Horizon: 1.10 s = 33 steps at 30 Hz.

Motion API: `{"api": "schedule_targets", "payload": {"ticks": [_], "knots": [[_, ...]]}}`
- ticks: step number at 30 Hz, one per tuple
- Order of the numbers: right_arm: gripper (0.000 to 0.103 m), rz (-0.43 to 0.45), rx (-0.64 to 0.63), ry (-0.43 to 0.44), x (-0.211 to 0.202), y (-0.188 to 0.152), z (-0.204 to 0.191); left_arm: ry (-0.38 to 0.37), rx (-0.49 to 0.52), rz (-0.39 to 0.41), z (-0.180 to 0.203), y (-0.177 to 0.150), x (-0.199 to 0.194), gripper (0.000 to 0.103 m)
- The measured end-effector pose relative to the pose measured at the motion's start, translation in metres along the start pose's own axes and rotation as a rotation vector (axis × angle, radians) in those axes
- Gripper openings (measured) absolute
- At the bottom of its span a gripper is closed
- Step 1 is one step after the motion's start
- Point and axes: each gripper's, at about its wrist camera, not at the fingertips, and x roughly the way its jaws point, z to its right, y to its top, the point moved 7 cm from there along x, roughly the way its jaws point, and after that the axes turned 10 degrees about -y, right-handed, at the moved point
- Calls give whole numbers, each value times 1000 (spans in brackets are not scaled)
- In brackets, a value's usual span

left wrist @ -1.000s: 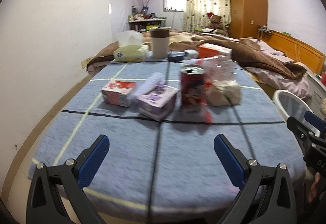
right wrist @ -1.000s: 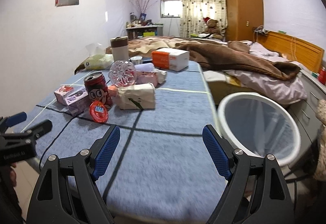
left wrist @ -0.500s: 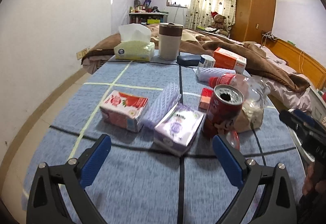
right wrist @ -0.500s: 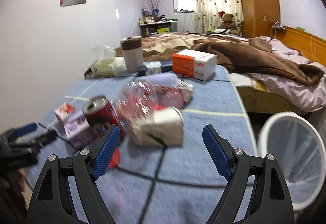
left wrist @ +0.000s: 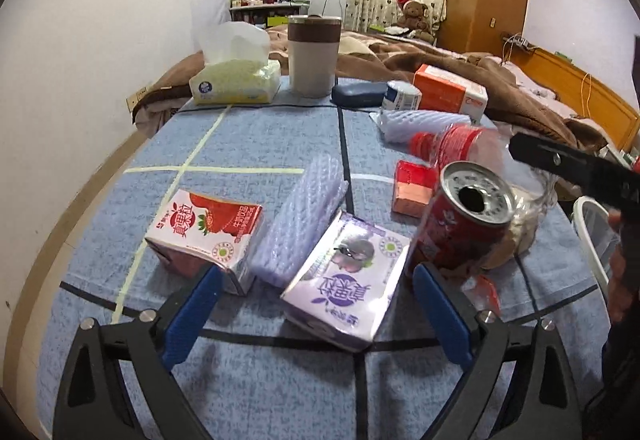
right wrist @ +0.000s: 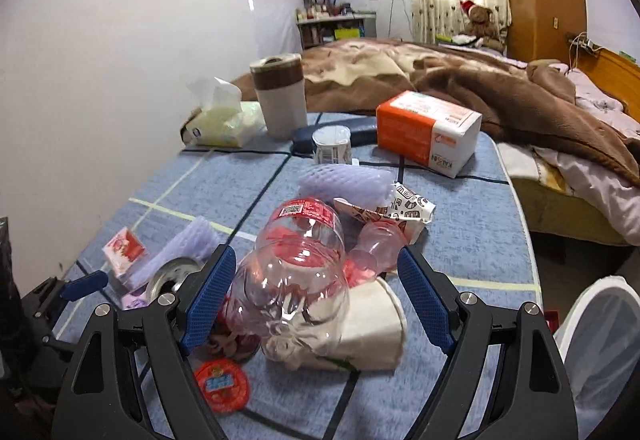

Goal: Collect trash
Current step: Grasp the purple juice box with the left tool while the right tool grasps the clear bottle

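Partly blocked trash

I'm seeing the clear bottle (right wrist: pixel 296 276) covering much of the paper cup (right wrist: pixel 372 324), and my right gripper is cutting across the bin (left wrist: pixel 592 236)

blue cloth table (left wrist: pixel 256 136) (cartons (left wrist: pixel 208 228), can (left wrist: pixel 460 228), bottle (right wrist: pixel 296 272)).

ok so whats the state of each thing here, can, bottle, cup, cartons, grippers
red can: upright, opened
clear plastic bottle: on its side, crushed
paper cup: lying down
purple carton: lying flat
strawberry carton: lying flat
left gripper: open
right gripper: open
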Motion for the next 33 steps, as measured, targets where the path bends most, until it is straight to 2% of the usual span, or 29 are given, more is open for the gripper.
{"api": "schedule_targets", "payload": {"ticks": [6, 10, 13, 16, 18, 24, 33], "knots": [[85, -82, -19, 45, 20, 6, -7, -15, -9, -35, -3, 1, 12, 98], [85, -129, -50, 30, 31, 9, -10, -33, -13, -53, -1, 3, 17, 97], [84, -164, -62, 27, 37, 8, -9, -34, 2, -76, 2, 2, 22, 90], [78, -187, -71, 27, 39, 5, -7, -49, -2, -91, 4, 0, 24, 85], [68, -208, -63, 45, 41, 2, -6, -60, -12, -88, 5, 1, 23, 80], [65, -204, -46, 58, 41, 2, -3, -94, -4, -108, 11, 2, 26, 67], [64, -167, -26, 75, 29, 1, 6, -74, -11, -113, 12, -4, 20, 65]]}}
